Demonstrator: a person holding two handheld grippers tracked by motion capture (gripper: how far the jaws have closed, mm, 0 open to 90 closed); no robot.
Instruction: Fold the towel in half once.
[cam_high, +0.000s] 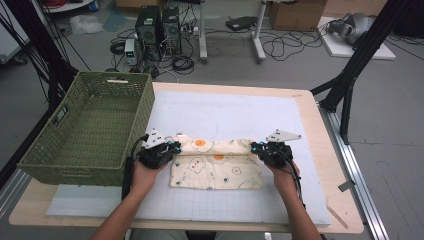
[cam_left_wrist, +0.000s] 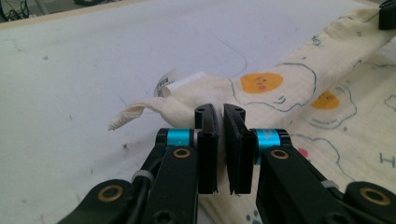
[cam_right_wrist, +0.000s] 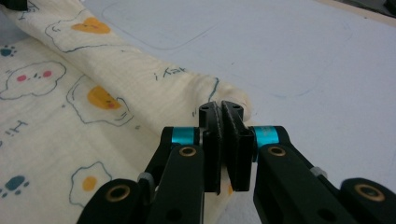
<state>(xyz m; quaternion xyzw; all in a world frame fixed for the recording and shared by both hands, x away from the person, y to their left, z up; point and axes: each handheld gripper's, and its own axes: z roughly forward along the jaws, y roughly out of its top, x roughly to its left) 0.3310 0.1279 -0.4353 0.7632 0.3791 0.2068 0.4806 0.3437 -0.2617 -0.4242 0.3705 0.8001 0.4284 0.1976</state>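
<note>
Forearms: both come in from the bottom edge of the high view, one to each end of the cloth.
Left hand-held gripper (cam_high: 174, 147): jaws nearly together, clamped on the cloth's left end; in the left gripper view (cam_left_wrist: 220, 122) a thin fold of fabric sits between the pads.
Right hand-held gripper (cam_high: 253, 147): jaws nearly together, pinching the cloth's right end; in the right gripper view (cam_right_wrist: 221, 119) the fabric bunches around the jaw tips.
Cloth (cam_high: 216, 170): cream, printed with fried eggs, clouds and paw marks; it lies on the mat at the desk's near middle, between the two grippers.
Cloth's far edge: rolled or folded over into a thick band that runs from one gripper to the other, with the flat part lying toward the person.
Tag (cam_left_wrist: 173, 84): white, at the cloth's left corner, beside a frayed loose strip that rests on the mat.
Mat (cam_high: 225, 112): pale blue-white with a faint grid, covering most of the desk (cam_high: 330, 150).
Basket (cam_high: 90, 130): green woven, with handle slots, standing on the desk's left side, just beside the left gripper.
Floor beyond: cables, computer towers and boxes.
</note>
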